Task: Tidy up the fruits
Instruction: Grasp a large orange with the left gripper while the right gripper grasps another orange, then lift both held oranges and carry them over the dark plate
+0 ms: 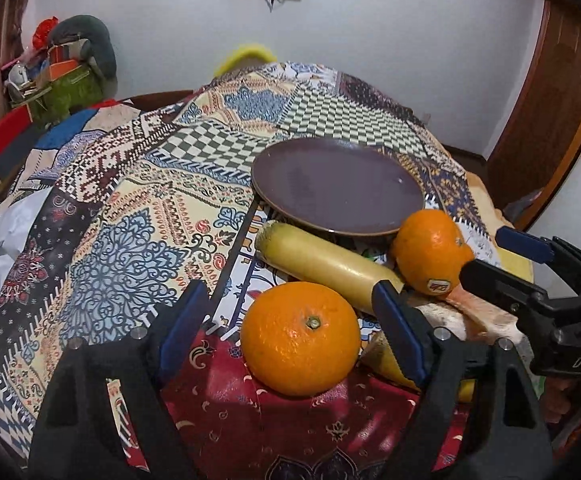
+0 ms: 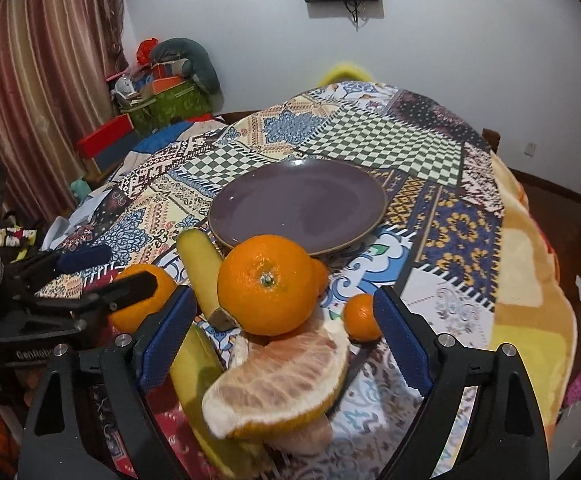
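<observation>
A: Left gripper (image 1: 290, 312) — state?
B: Fingers standing wide, straddling one orange (image 1: 300, 338) on the patterned cloth (image 1: 130, 208); pads not pressing it.
A: Right gripper (image 2: 286, 316)?
B: Also spread wide, bracketing a second orange (image 2: 264, 284) and a peeled citrus wedge (image 2: 282, 384); nothing gripped.
A: Remaining fruit?
B: A banana (image 1: 322, 264) is lying between the oranges, a small tangerine (image 2: 362, 316) just beside the right finger. The purple plate (image 1: 338, 184) is sitting bare behind them.
</observation>
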Demonstrator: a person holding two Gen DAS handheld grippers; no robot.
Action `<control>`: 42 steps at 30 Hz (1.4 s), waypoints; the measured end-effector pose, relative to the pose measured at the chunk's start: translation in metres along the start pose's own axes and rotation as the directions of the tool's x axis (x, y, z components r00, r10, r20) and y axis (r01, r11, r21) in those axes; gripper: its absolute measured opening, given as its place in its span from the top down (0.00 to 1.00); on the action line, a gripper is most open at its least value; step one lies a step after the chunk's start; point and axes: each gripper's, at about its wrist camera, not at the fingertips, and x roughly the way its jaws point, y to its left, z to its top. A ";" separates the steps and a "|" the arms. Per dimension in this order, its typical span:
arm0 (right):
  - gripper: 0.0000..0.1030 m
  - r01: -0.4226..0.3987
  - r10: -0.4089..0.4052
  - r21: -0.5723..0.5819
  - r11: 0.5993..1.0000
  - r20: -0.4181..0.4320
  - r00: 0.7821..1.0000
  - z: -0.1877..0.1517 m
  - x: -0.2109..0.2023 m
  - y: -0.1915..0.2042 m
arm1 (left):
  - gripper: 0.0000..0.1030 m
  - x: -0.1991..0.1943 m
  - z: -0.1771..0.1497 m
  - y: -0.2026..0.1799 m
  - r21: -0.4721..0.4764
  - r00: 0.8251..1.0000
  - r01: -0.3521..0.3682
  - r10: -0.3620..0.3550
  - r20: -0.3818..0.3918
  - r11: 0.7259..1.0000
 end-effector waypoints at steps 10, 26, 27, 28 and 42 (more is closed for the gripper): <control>0.23 -0.050 0.051 0.021 0.999 -0.059 0.997 0.003 0.026 -0.003 | 0.27 0.012 -0.003 0.002 -0.007 0.998 0.037 -0.038 -0.046 0.999; 0.41 -0.098 0.100 0.034 0.995 -0.064 0.993 0.004 0.021 -0.005 | 0.35 0.016 -0.007 0.000 -0.034 0.997 0.035 -0.037 -0.074 0.999; 0.41 -0.098 0.100 0.034 0.995 -0.060 0.993 0.004 0.019 -0.005 | 0.35 0.014 -0.007 -0.001 -0.032 0.997 0.032 -0.034 -0.071 0.999; 0.41 -0.096 0.098 0.033 0.995 -0.057 0.994 0.005 0.017 -0.004 | 0.35 0.013 -0.006 -0.001 -0.029 0.997 0.031 -0.033 -0.068 0.999; 0.41 -0.059 0.057 0.034 0.998 0.059 0.997 0.026 -0.016 -0.009 | 0.35 -0.030 0.036 -0.010 -0.012 0.994 0.033 -0.032 0.100 0.999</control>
